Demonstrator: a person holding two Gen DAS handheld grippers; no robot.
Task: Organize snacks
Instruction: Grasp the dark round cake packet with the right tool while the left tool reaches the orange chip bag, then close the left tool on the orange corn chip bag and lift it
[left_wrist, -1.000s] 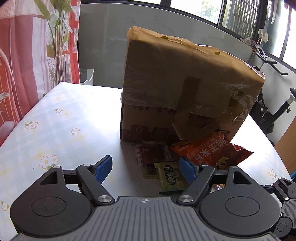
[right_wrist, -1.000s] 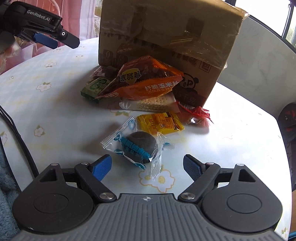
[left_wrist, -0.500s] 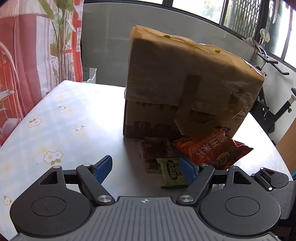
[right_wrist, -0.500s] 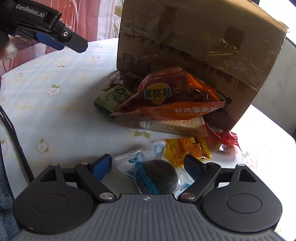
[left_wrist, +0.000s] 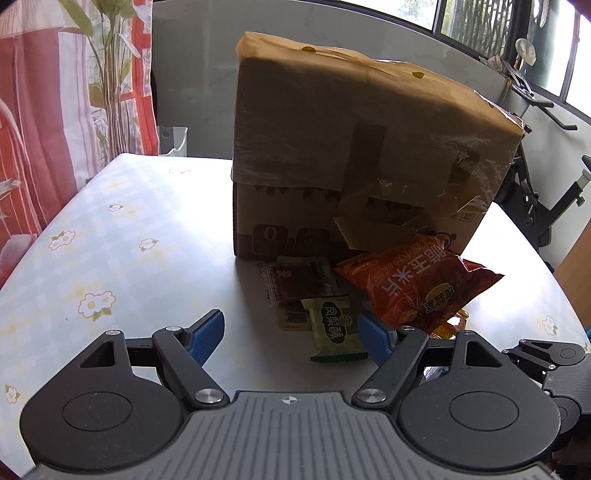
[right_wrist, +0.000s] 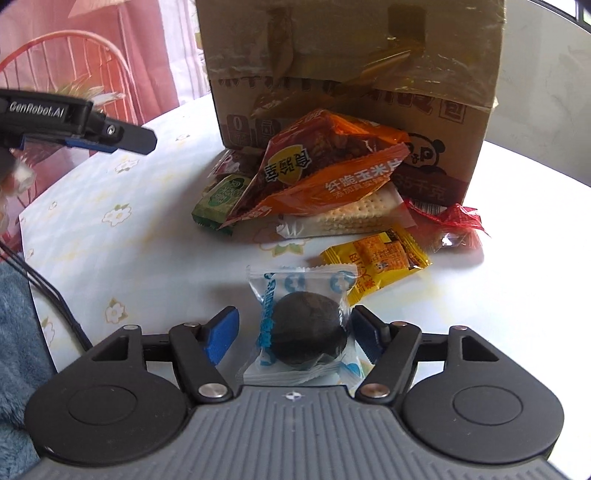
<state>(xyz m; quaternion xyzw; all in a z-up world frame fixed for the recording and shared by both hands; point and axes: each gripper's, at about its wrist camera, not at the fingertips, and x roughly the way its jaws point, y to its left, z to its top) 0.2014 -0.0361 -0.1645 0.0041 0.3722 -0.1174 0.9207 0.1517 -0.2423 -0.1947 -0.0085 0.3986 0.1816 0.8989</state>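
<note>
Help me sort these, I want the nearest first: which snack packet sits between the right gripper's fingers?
The clear packet with the dark round cake, between the right gripper fingers, whose jaws have just been closing. The other packets lie farther off.

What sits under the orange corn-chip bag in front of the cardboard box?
Under the orange corn-chip bag: a cracker pack and part of a green pastry packet. Anything beneath its middle is hidden.

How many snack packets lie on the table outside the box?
7 visible: dark ball between right gripper's jaws, yellow, red, crackers, orange bag, green, dark red. Others may hide underneath.
</note>
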